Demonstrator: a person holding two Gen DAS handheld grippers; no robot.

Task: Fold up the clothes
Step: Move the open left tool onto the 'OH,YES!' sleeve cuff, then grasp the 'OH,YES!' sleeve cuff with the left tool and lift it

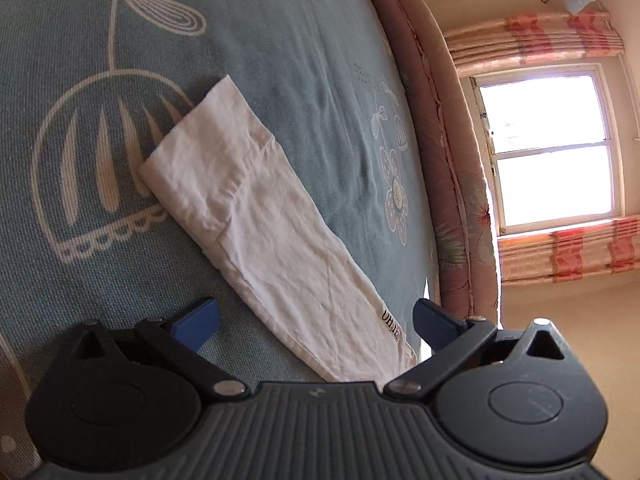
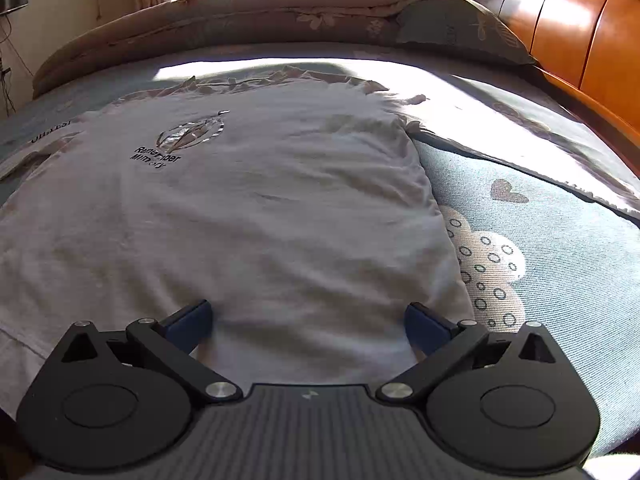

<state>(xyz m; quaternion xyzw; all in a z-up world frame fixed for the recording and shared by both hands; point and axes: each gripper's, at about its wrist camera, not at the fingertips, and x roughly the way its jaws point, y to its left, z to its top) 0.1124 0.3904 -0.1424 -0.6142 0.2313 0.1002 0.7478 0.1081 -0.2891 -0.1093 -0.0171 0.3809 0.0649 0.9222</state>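
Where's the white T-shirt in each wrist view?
Left wrist: only a sleeve of the white T-shirt shows, running diagonally from centre-left to the bottom middle, between the open left gripper fingers.
Right wrist: the shirt body fills the centre and left, ahead of the open right gripper.
Shared landmark: the blue patterned bedspread under it.

White T-shirt [image 2: 260,216] spread flat on bed, print up; sleeve [image 1: 256,216] stretched sideways.
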